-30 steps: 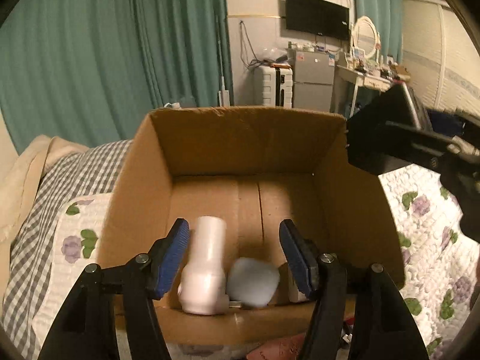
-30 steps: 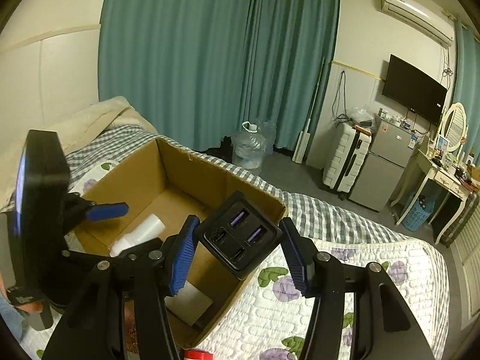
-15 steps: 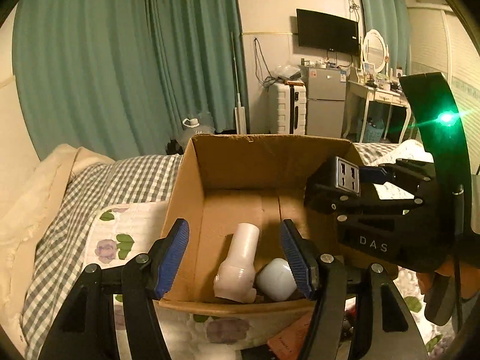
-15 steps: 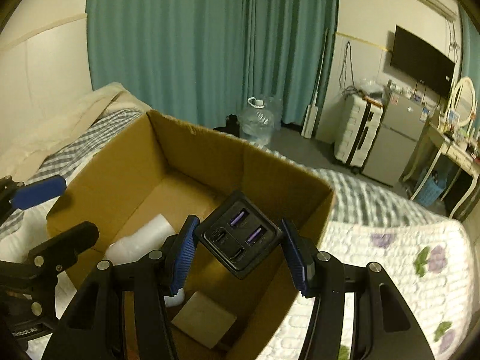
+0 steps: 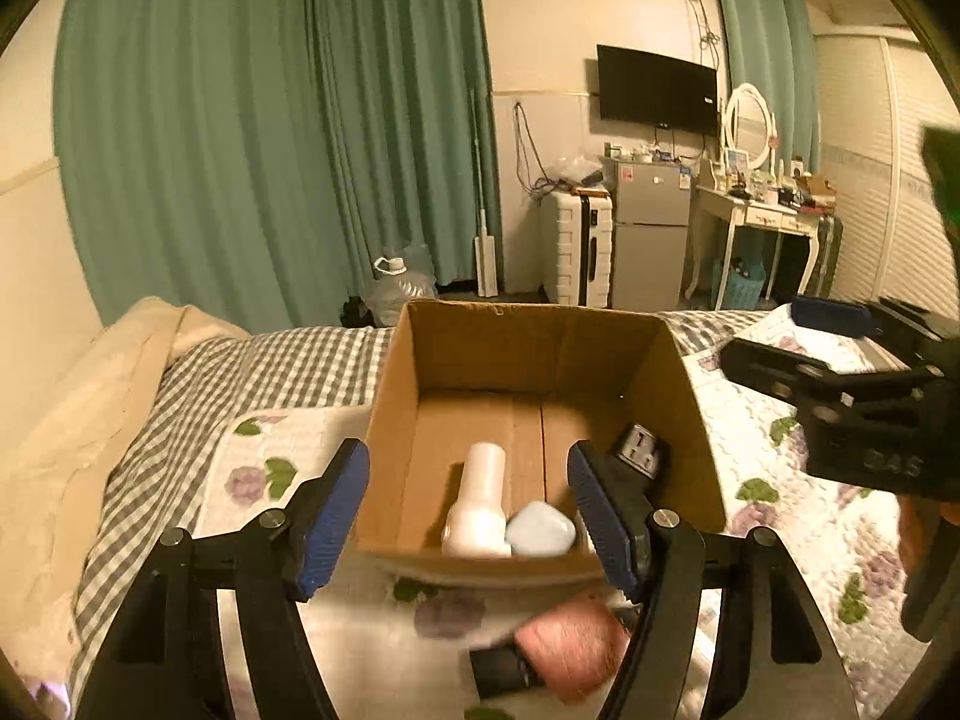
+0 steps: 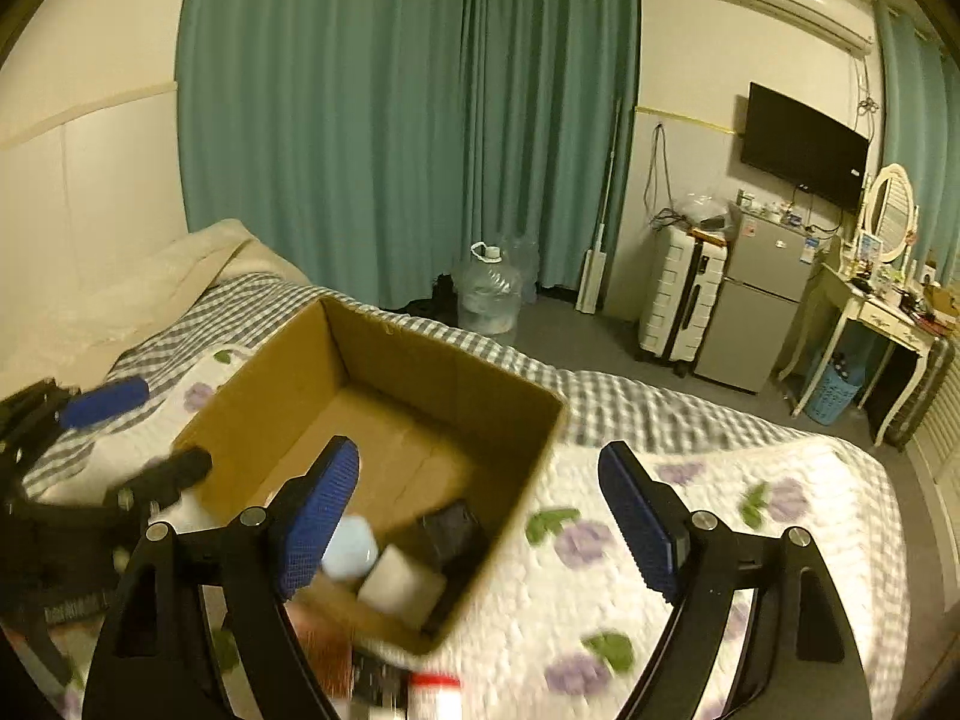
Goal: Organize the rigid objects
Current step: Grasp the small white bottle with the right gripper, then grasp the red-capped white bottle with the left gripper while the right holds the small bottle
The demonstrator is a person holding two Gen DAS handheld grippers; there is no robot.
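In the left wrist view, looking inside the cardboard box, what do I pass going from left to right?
White bottle → pale blue rounded object → black power adapter leaning near the right wall of the cardboard box.

A bed with a white quilt printed with purple flowers carries an open cardboard box near its middle. Grey checked bedding and a cream blanket lie along its left side.
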